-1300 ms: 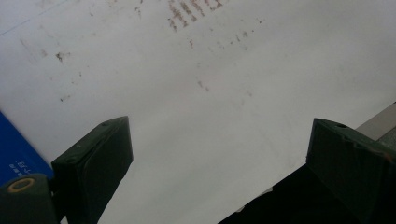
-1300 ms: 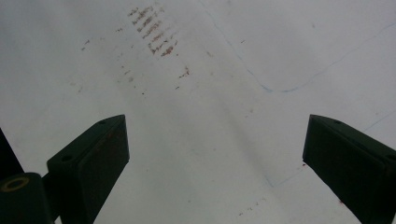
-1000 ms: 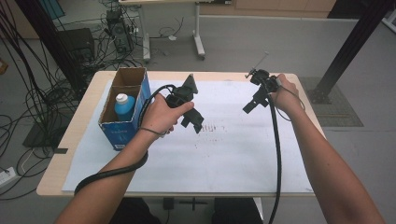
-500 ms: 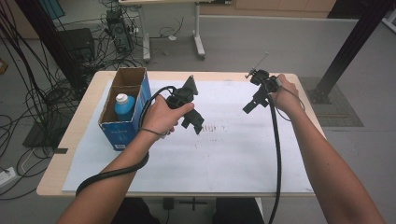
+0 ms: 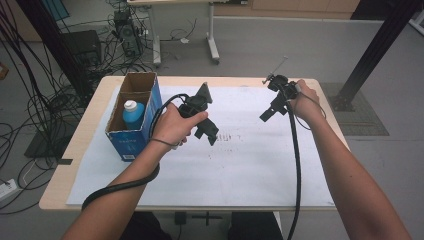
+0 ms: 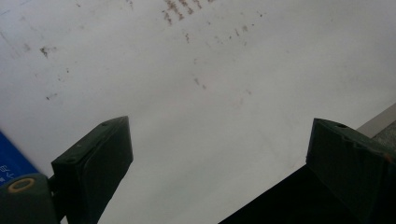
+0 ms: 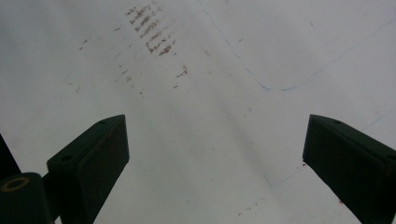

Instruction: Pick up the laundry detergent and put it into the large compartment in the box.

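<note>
Wooden table (image 5: 70, 165) under one white sheet (image 5: 260, 165), grey cabled floor behind; one box (image 5: 131, 131) at centre-left holds one bottle (image 5: 132, 113); two grippers, left gripper (image 5: 209, 132) and right gripper (image 5: 270, 111), both spread wide, empty.

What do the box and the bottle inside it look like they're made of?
The box looks like cardboard: raw brown inside walls and flaps, printed blue outside, matte. The bottle seems to be plastic, smooth blue with a white cap, though it is too small to tell for sure.
</note>
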Demonstrator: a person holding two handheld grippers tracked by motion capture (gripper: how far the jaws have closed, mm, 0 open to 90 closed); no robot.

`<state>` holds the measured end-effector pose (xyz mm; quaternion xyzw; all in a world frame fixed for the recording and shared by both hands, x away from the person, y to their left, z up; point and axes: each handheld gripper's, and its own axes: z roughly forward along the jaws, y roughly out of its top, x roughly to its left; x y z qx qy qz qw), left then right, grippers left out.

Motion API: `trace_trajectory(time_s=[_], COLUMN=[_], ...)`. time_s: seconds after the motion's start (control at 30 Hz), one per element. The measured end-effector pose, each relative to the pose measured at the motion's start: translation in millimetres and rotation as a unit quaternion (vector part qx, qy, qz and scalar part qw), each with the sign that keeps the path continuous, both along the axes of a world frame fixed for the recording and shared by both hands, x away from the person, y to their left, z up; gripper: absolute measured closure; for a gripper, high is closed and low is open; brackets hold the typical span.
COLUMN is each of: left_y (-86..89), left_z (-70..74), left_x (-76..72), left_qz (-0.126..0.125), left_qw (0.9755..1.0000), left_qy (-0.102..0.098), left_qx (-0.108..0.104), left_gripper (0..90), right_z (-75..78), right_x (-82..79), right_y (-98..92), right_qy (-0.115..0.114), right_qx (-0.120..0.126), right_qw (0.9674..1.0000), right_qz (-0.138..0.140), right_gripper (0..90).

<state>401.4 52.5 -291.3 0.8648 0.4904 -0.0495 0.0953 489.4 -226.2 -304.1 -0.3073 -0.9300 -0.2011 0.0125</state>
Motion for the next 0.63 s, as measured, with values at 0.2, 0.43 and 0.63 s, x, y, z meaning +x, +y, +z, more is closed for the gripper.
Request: trace_trajectory(time_s=[0.2, 0.43, 0.63], left_y=[-0.1, 0.1, 1.4], left_z=[0.3, 1.4, 0.9], left_x=[-1.4, -5.1, -8.2], left_qz=[0.003, 0.002, 0.005], left_qw=[1.0000, 1.0000, 1.0000], left_qy=[-0.001, -0.002, -0.005], left_qx=[0.002, 0.000, 0.001], left_gripper=[7.5, 7.5, 7.5], right_z=[1.9, 3.1, 10.7], right_x=[-2.5, -8.5, -23.9], right_y=[-0.4, -0.9, -1.2], right_qy=[-0.002, -0.003, -0.017], right_qx=[0.002, 0.003, 0.017], right_qw=[1.0000, 1.0000, 0.9997], right_qz=[-0.002, -0.005, -0.011], right_gripper=[6.9, 6.9, 6.9])
